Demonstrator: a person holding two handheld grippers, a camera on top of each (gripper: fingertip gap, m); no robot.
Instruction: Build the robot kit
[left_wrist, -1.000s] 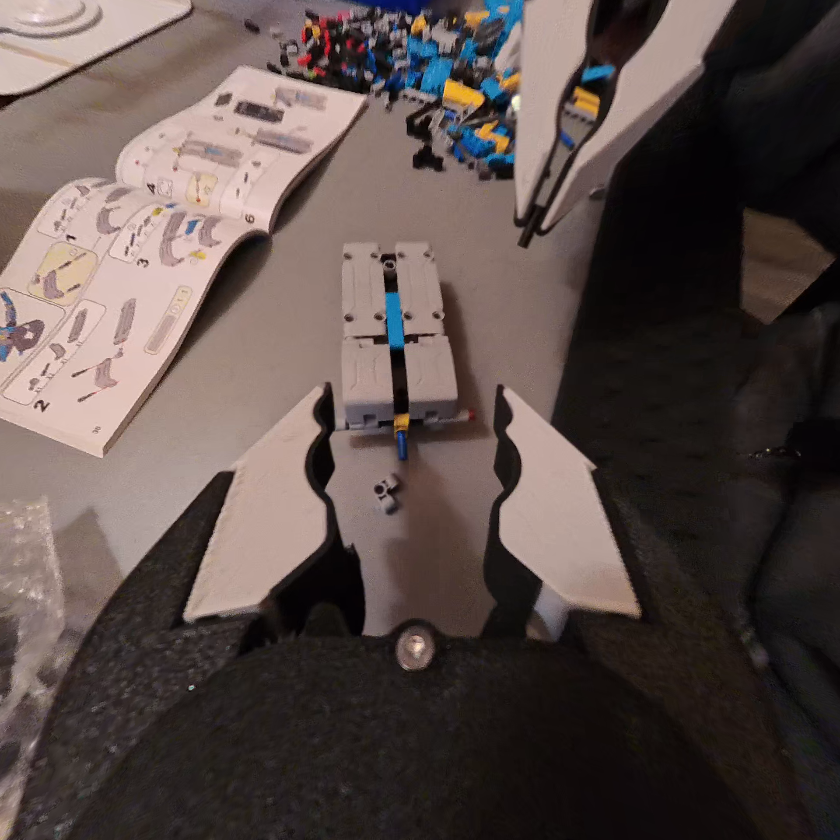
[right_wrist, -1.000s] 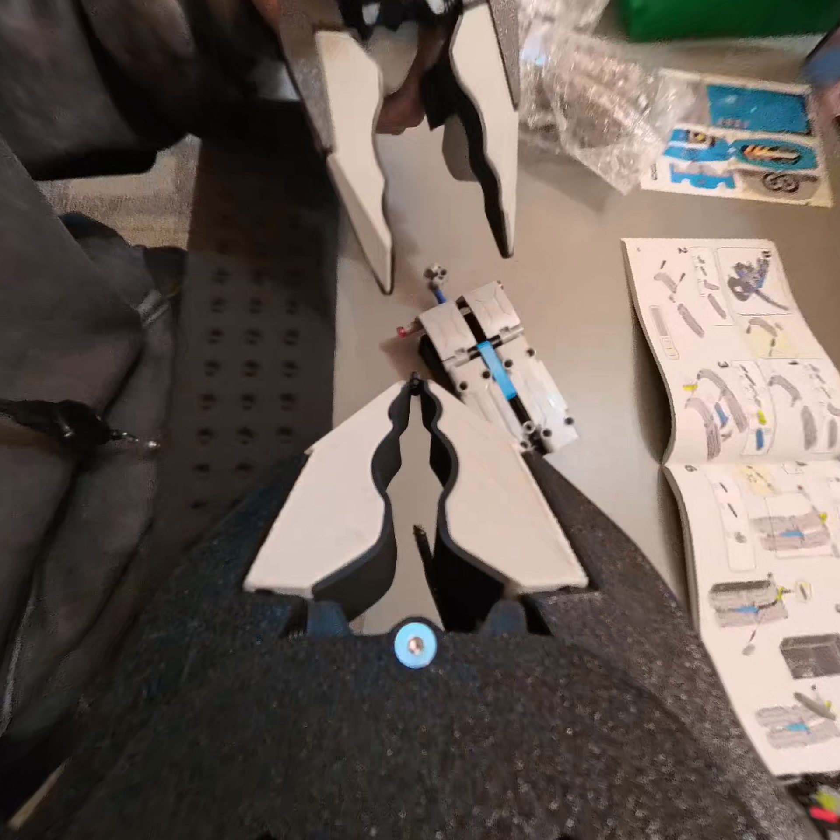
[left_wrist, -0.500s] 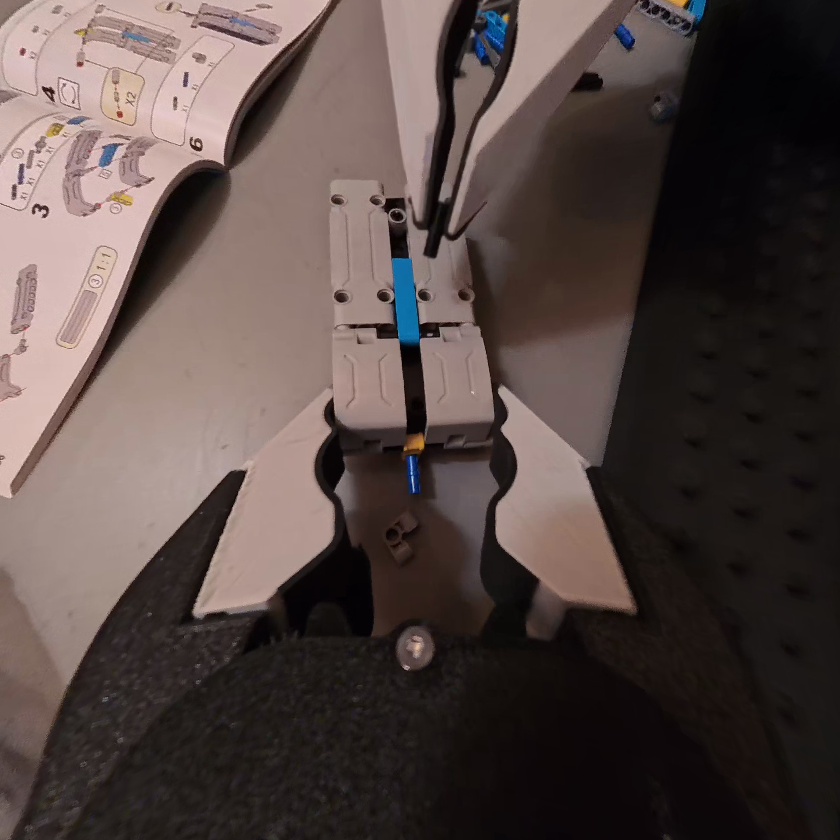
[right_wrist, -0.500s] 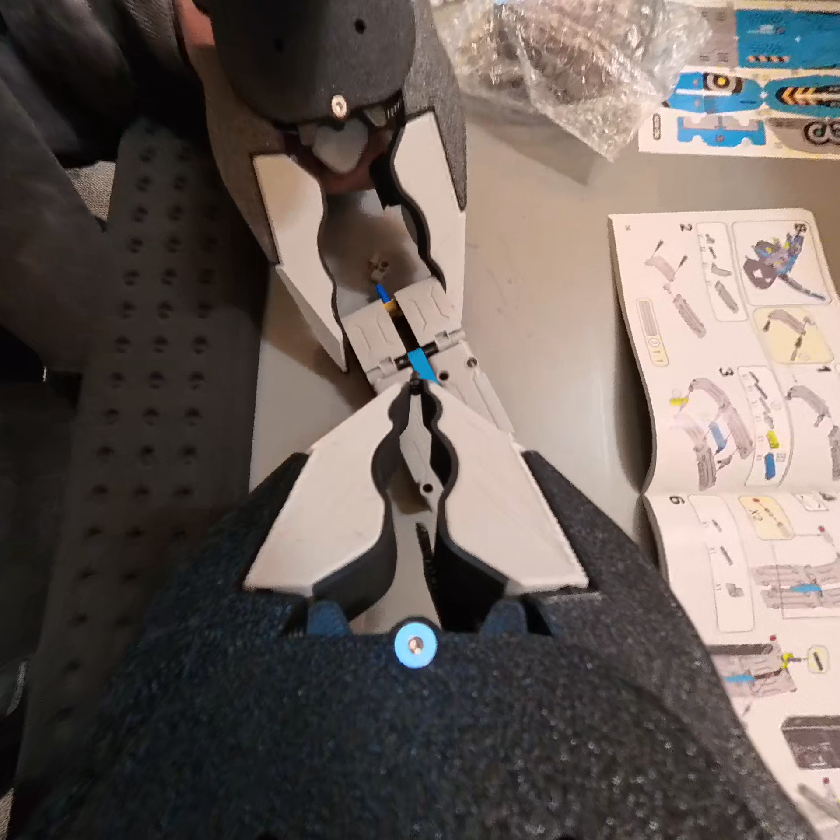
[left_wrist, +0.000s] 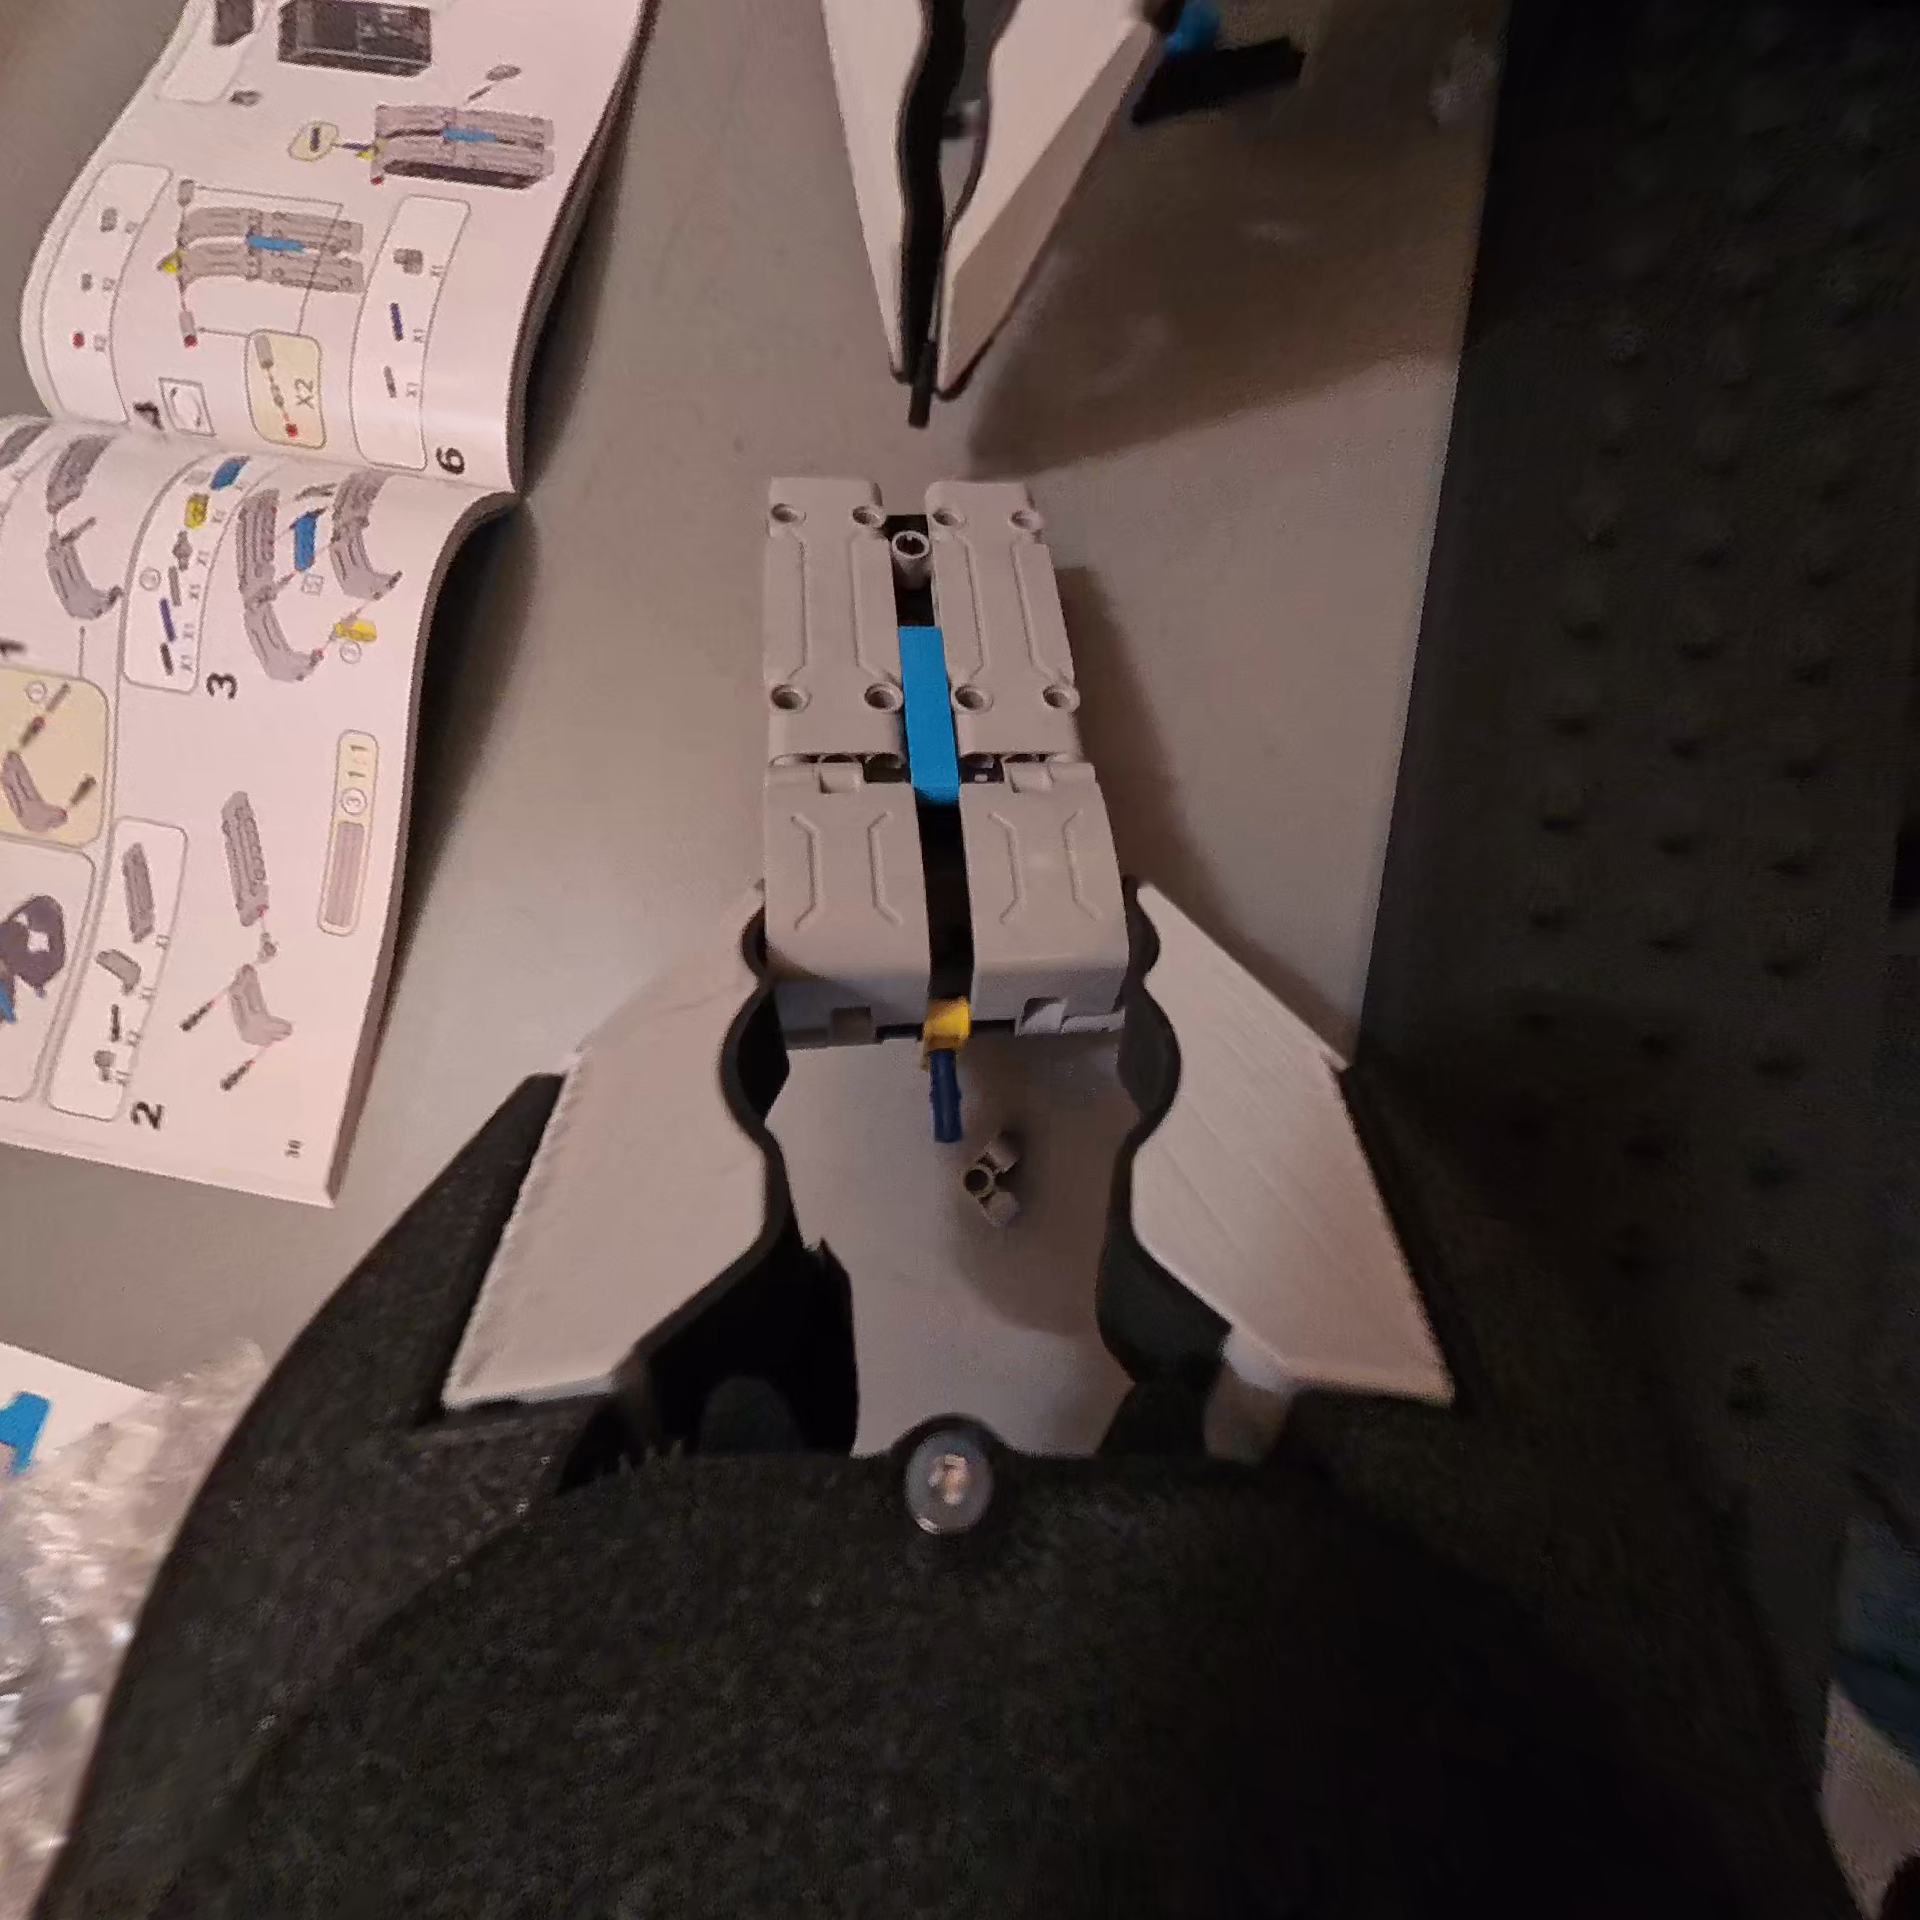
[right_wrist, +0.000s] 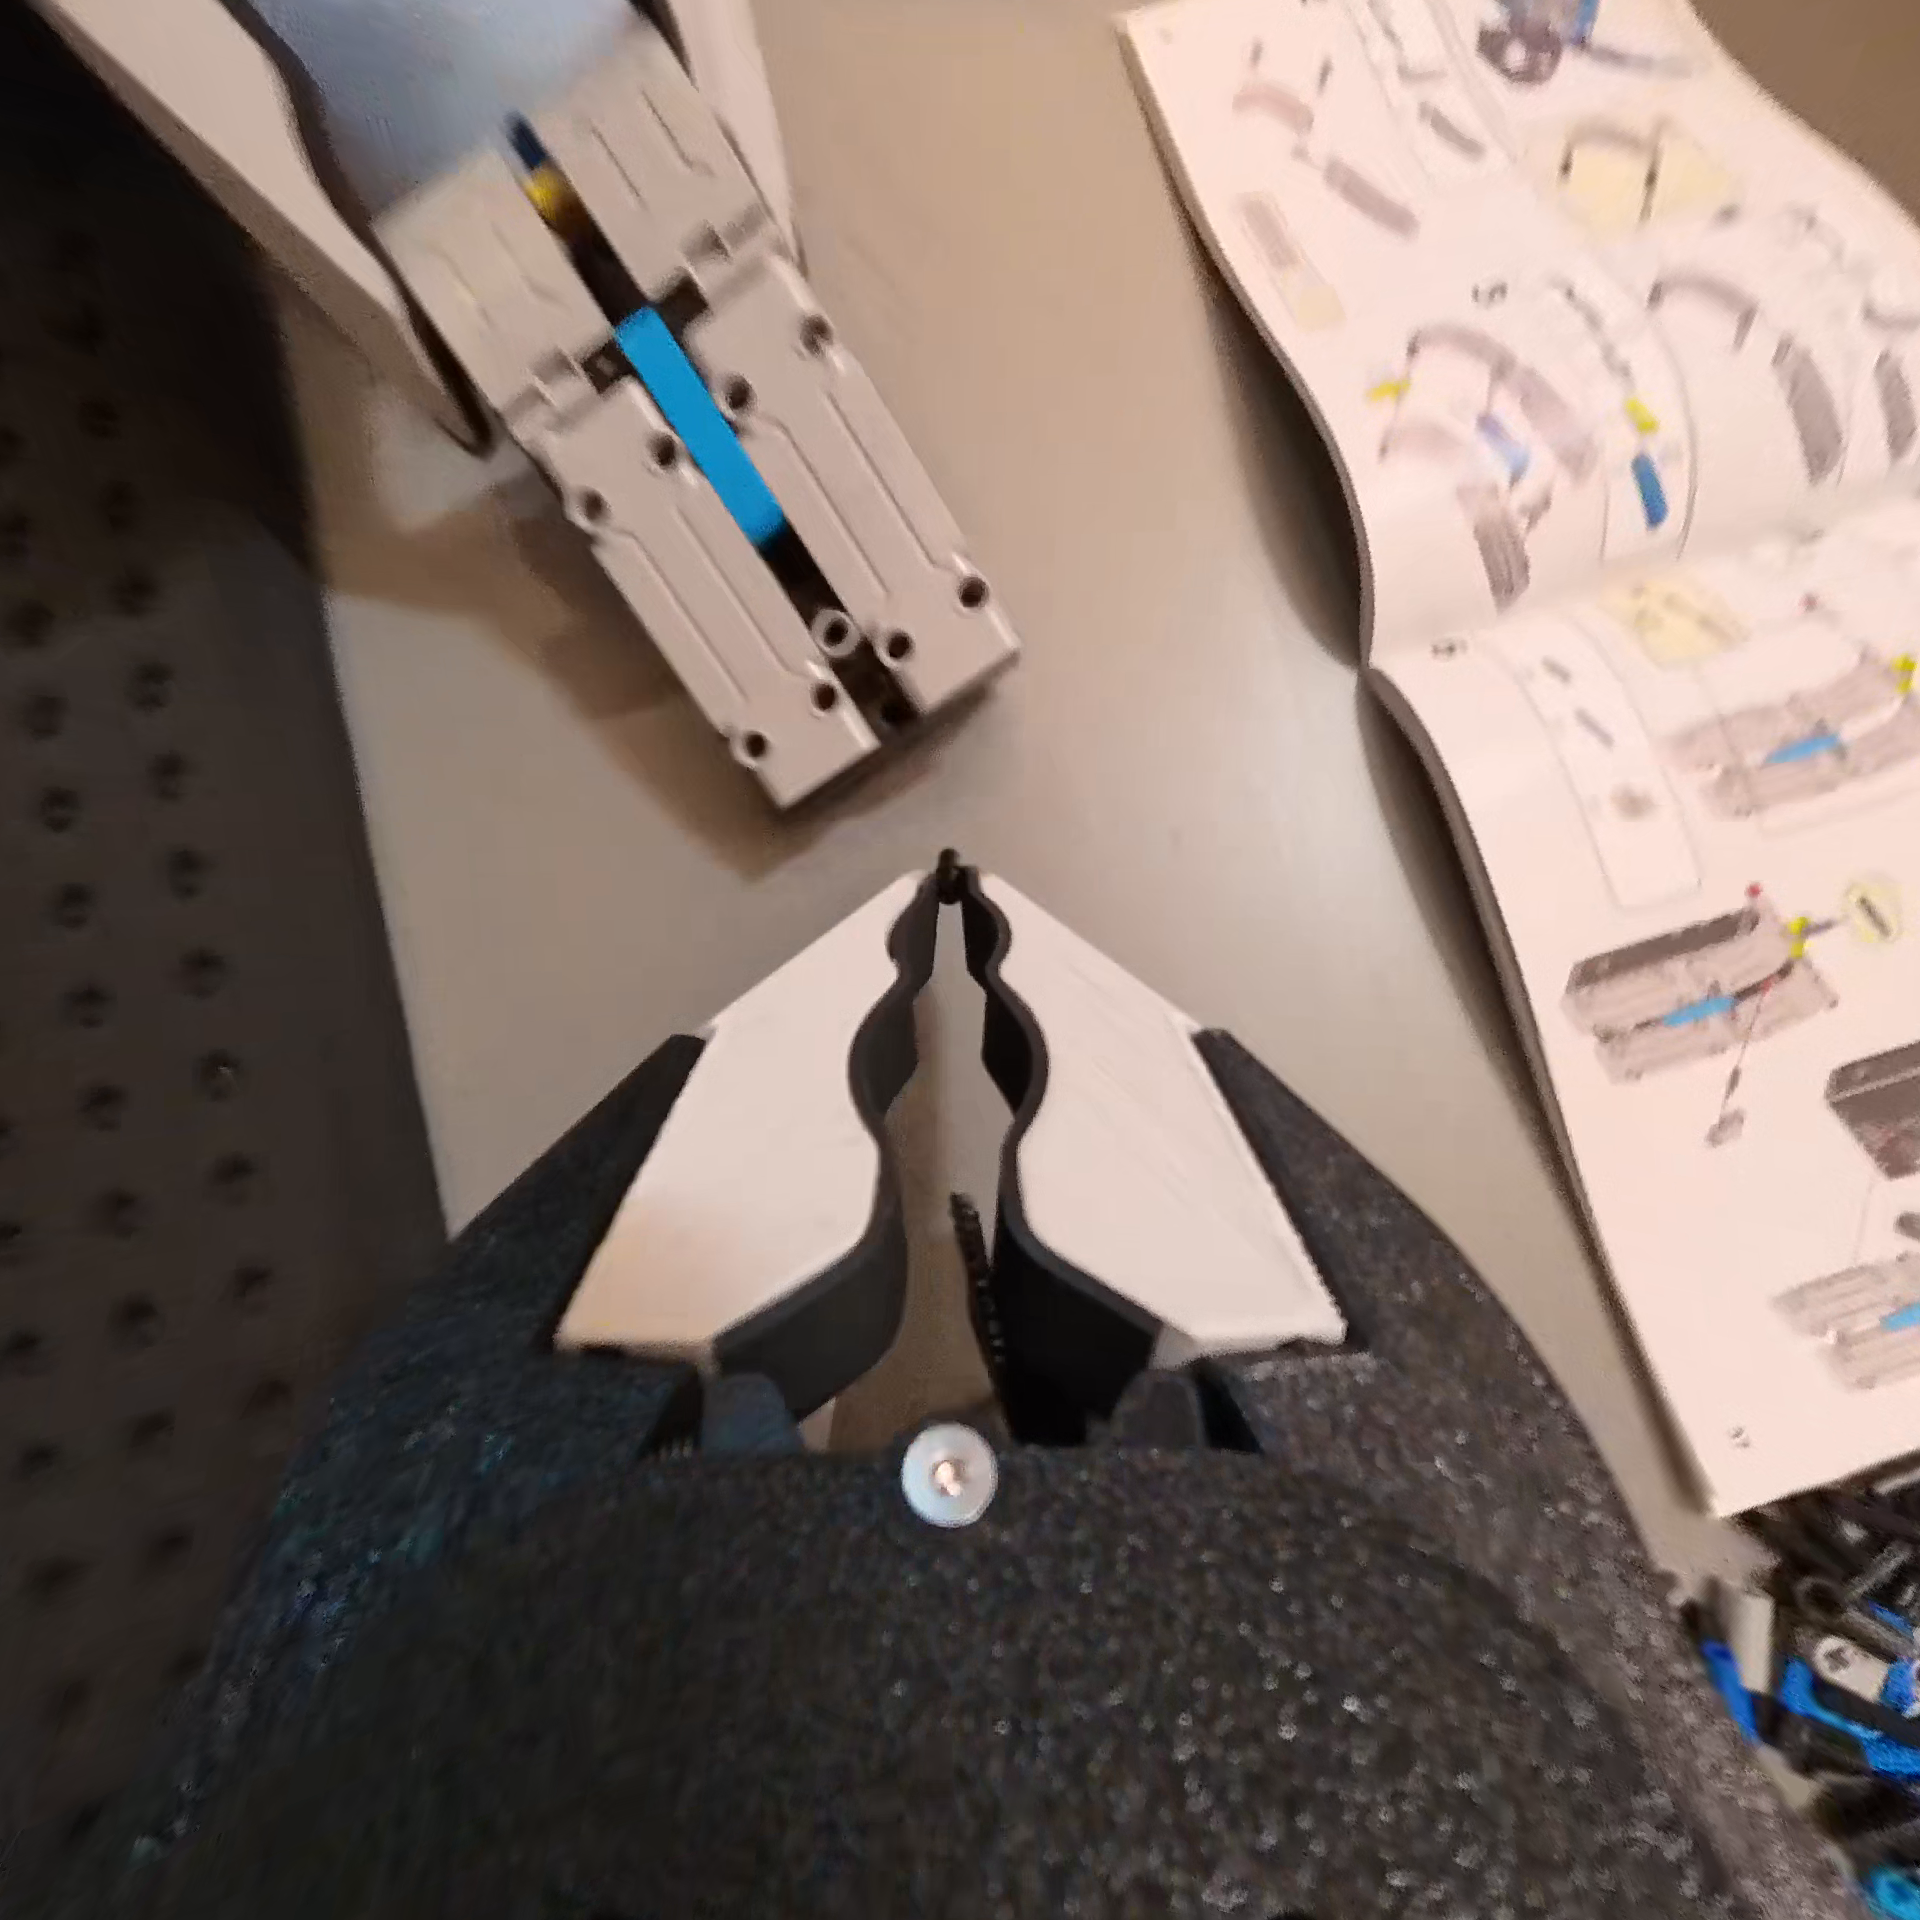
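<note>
A grey brick assembly (left_wrist: 831, 883) with a blue strip (left_wrist: 928, 717) down its middle lies on the grey table. A yellow bush and a blue pin (left_wrist: 943, 1101) stick out of its near end. My left gripper (left_wrist: 945, 935) clasps that near end, one fingertip against each side. A small grey connector (left_wrist: 992, 1190) lies loose between the fingers. My right gripper (right_wrist: 948, 894) is shut on a thin black axle (right_wrist: 948, 864). It hovers just short of the assembly's far end (right_wrist: 862, 717). It also shows in the left wrist view (left_wrist: 930, 364).
An open instruction booklet (left_wrist: 260, 623) lies left of the assembly; it also shows in the right wrist view (right_wrist: 1610, 623). A dark perforated mat (left_wrist: 1662, 727) borders the table's other side. A clear plastic bag (left_wrist: 62, 1558) and a loose brick pile (right_wrist: 1849, 1662) lie at the edges. Left tips to right tips: about 12 cm.
My left gripper moved forward and now flanks the assembly's near end. My right gripper, which held the axle over the assembly's far end half a second ago, has drawn back from it.
</note>
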